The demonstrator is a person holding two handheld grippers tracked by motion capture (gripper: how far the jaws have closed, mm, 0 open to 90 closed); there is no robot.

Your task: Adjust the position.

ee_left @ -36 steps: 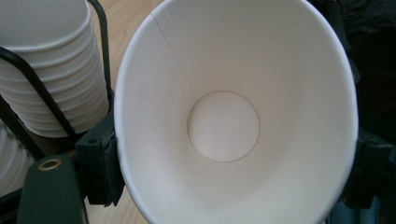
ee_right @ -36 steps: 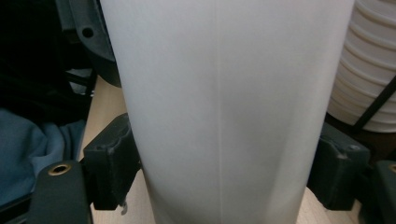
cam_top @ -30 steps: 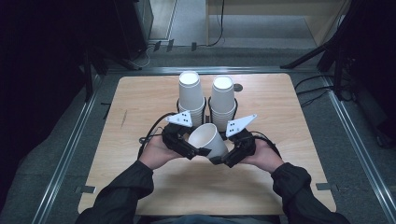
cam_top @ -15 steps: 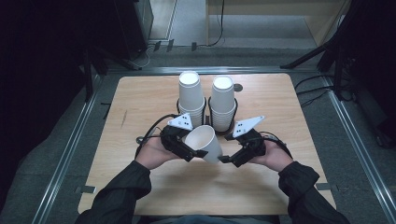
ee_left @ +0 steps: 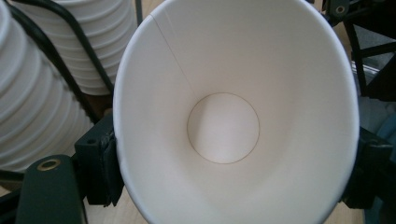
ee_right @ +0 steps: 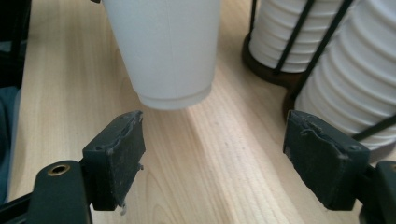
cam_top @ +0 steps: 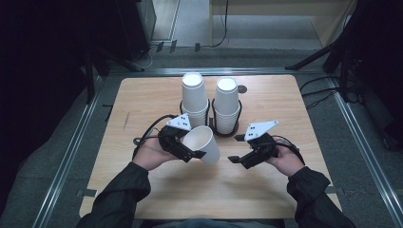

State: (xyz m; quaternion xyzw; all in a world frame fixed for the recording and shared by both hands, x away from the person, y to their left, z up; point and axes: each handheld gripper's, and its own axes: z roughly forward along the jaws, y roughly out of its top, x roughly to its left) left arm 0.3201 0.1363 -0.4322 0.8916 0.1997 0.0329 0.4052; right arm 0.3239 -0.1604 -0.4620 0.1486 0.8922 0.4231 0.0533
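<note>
A white paper cup [cam_top: 205,144] lies tilted above the table, held at its rim by my left gripper [cam_top: 196,146], which is shut on it. In the left gripper view the cup [ee_left: 224,126] faces the camera mouth-first, showing its empty inside, with a black pad [ee_left: 100,168] pressed to each side. My right gripper [cam_top: 236,159] stands open to the right of the cup, a small gap away from its base. In the right gripper view its jaws [ee_right: 215,161] are wide apart with nothing between them, and the cup's base [ee_right: 170,60] hangs just ahead.
Two stacks of white cups [cam_top: 195,97] [cam_top: 226,102] sit upside down in black wire holders [cam_top: 223,130] behind the grippers, mid-table. The right stack [ee_right: 355,70] is close beside my right gripper. Bare wood [cam_top: 209,190] lies toward the front edge.
My right gripper has drawn back to the right, away from the cup's base, which it was up against a second ago. The left gripper and the cup have stayed almost still.
</note>
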